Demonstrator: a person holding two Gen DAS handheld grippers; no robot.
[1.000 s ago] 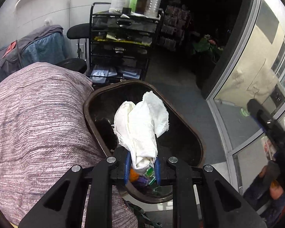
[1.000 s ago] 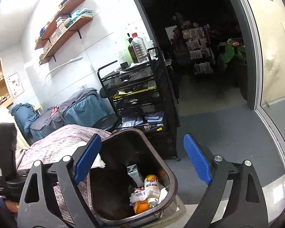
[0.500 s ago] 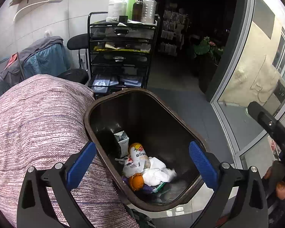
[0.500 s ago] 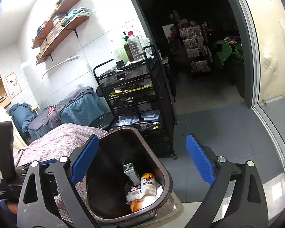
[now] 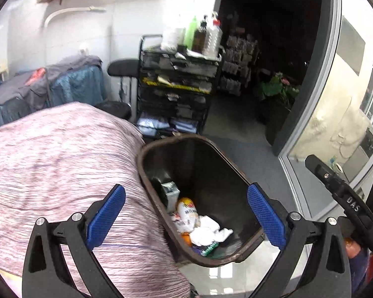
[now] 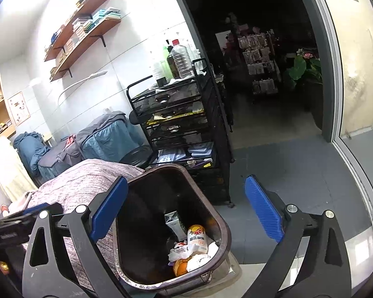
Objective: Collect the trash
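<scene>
A: Item one, trash bin (image 5: 238, 173)?
B: Dark brown, open-topped, on the floor beside a bed under a mauve striped cover (image 5: 49, 164). Rim (image 6: 226, 233) intact.

A: Contents?
B: Crumpled white tissue (image 5: 209, 232) at the bottom, lying on the heap. Beside it a can with an orange-slice label (image 6: 197, 238), a small grey carton (image 6: 172, 221) standing on end, an orange fruit (image 6: 180, 267), and a green wrapper (image 5: 210, 247) near the tissue.

A: Left hand-held gripper (image 5: 186, 221)?
B: Above the bin, blue pads (image 5: 107, 216) spread wide, nothing between them. The tissue lies well below them.

A: Right hand-held gripper (image 6: 186, 213)?
B: Also over the bin, pads wide apart, empty. In the left view its black body shows at the right edge.

A: Surroundings?
B: Black mesh drawer cart (image 6: 184, 129) just behind the bin, bottles (image 6: 181, 59) on top. Wall shelves (image 6: 84, 29) with books. A blue-covered piece of furniture (image 5: 69, 84) against the wall. A potted plant (image 6: 303, 69) in the dark doorway.
</scene>
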